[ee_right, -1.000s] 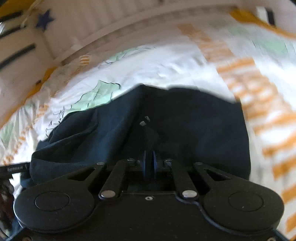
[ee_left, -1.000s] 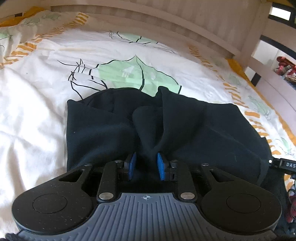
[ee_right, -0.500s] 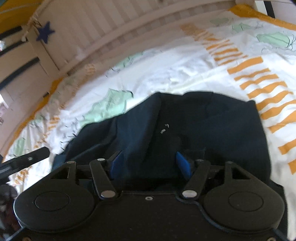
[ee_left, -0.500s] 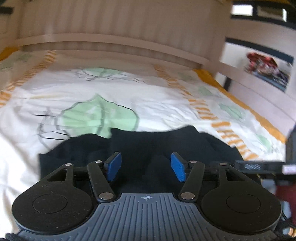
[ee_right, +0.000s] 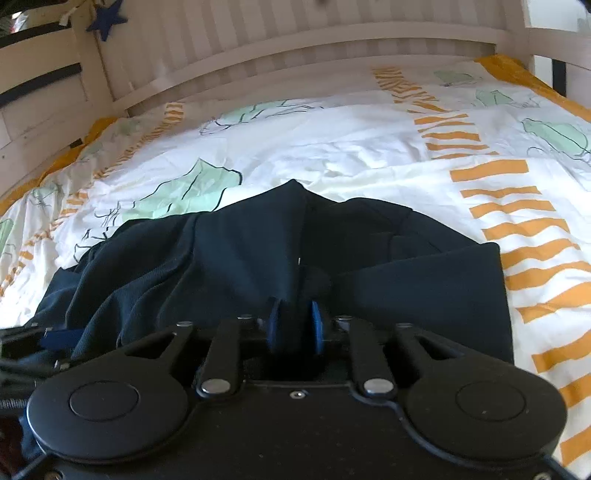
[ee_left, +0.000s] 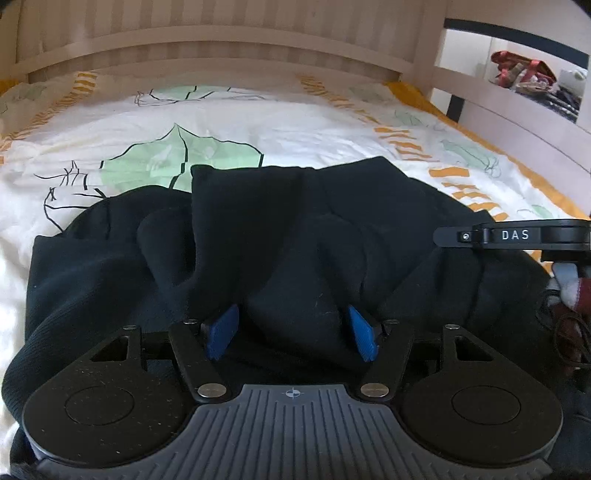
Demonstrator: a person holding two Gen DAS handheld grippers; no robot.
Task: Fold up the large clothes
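- Lying rumpled on the bed (ee_left: pixel 295 122), lower centre of frame: dark garment (ee_left: pixel 295 229), looking soft, limp, thick.
- Left tool (ee_left: pixel 291 334) opening, cloth bunching between untouching pads.
- Right tool (ee_right: pixel 295 326) closing on a fold.
- Gripping hems or corners likely serving best.

Dark garment (ee_left: pixel 280 236) matt knit cloth; duvet (ee_right: pixel 332 147) printed cotton, seemingly; headboard (ee_left: pixel 221 33) painted wood.

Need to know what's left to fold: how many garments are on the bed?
1: a dark garment bunched on the bedspread in front of both grippers. More may be hidden beneath it or out of frame.
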